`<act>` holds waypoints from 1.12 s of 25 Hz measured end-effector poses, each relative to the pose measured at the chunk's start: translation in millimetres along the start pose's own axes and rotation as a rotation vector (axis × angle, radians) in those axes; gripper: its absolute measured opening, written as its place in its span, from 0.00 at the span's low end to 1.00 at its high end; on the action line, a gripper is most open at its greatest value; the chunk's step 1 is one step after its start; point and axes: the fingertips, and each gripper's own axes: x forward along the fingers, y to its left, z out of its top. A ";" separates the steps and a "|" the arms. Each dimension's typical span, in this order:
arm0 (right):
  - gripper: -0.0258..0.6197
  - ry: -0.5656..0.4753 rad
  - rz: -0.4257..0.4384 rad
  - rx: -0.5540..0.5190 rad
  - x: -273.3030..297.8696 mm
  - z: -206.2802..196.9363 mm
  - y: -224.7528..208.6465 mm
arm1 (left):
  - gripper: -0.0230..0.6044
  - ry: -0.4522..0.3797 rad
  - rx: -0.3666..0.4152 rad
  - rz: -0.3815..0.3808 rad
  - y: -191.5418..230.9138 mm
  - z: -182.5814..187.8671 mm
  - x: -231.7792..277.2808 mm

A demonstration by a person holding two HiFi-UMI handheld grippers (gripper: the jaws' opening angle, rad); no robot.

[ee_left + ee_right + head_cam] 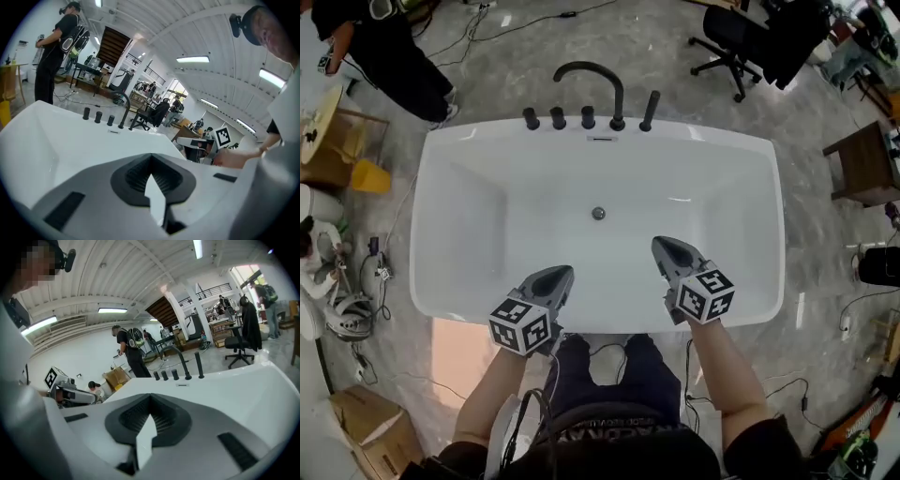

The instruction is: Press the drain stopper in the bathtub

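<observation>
The round metal drain stopper point(598, 214) sits in the middle of the floor of the white bathtub point(469, 141). My left gripper point(560, 274) is over the tub's near rim, below and left of the stopper, its jaws shut on nothing. My right gripper point(663, 246) is a little farther in, below and right of the stopper, also shut and empty. Both point toward the far rim. The left gripper view shows shut jaws point(151, 157) above the white tub, and the right gripper view likewise point(150, 397). The stopper is hidden in both gripper views.
A black arched faucet point(592, 75) with several black knobs point(558, 118) stands on the far rim. A person point(394, 56) stands at the far left. An office chair point(733, 37) is behind right, a wooden stool point(862, 159) at right, boxes and cables at left.
</observation>
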 end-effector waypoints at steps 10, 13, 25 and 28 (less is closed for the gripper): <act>0.06 -0.200 -0.022 0.036 -107.5 58.7 43.6 | 0.04 -0.030 0.106 -0.035 -73.7 44.4 -36.3; 0.06 -0.236 -0.009 0.022 -129.9 74.4 60.6 | 0.04 -0.041 0.143 -0.054 -90.7 58.7 -42.1; 0.06 -0.259 0.065 -0.005 -170.4 74.0 104.3 | 0.04 -0.079 0.169 -0.125 -143.6 61.9 -44.7; 0.06 -0.263 0.089 0.025 -172.8 72.9 115.0 | 0.04 -0.068 0.166 -0.135 -151.5 63.2 -44.9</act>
